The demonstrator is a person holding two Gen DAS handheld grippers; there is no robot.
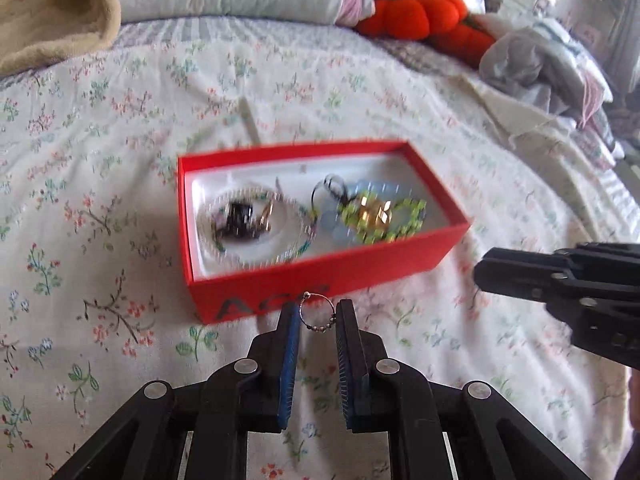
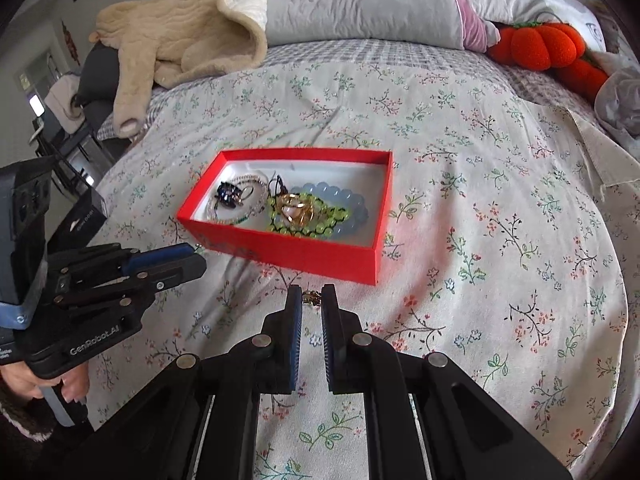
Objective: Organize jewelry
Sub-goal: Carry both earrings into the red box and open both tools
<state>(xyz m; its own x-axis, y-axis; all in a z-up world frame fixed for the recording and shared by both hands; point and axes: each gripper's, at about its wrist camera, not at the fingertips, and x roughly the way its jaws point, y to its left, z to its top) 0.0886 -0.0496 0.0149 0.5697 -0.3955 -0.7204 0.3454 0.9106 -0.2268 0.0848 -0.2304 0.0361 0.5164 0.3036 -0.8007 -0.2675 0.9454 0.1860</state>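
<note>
Here, the left gripper [image 1: 317, 312] clamps a thin beaded ring [image 1: 316, 312]; the right gripper [image 2: 311, 298] pinches a small gold piece [image 2: 311, 298], both near the red box [image 2: 304, 254].

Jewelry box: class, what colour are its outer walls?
Red, with a white lining; the box shows best in the right wrist view.

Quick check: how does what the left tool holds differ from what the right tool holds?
The left tool pinches a thin silver wire ring with small beads; the right tool grips a small gold piece, mostly hidden. The ring spans a wide gap between the fingers, while the gold piece sits in a narrow one. Both hang just short of the red box, not yet inside.
</note>
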